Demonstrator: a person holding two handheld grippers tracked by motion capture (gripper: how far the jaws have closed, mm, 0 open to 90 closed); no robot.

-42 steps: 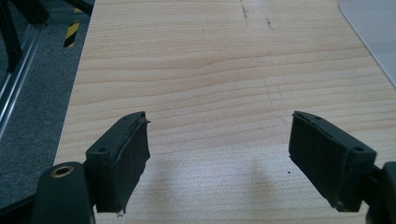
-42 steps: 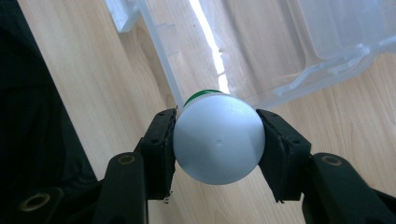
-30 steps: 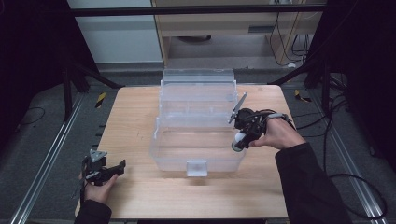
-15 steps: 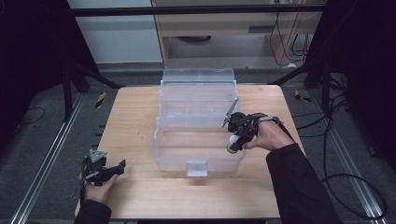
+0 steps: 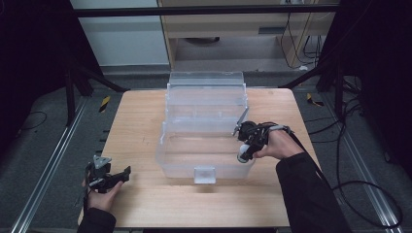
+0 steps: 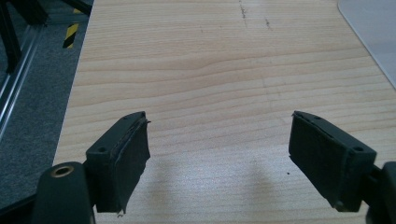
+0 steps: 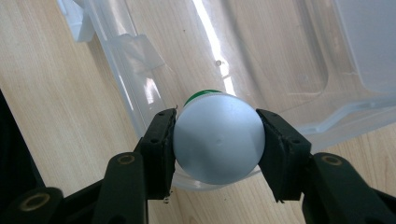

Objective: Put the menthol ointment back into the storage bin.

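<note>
Item held: your right gripper (image 7: 215, 144) has its jaws clamped on a small round can (image 7: 217, 142), pale grey end toward the camera, green band behind it.
Location: can sits above the near right corner of the clear plastic bin (image 5: 184, 160), at its rim.
Handling: likely light, stiff and smooth-walled; curved sides may slip, so keep the pads square across the widest part.
Bin: thin, see-through, probably flexes if knocked.
Left gripper (image 6: 238, 154): jaws wide, nothing between them, over the bare table (image 6: 224, 65).
</note>
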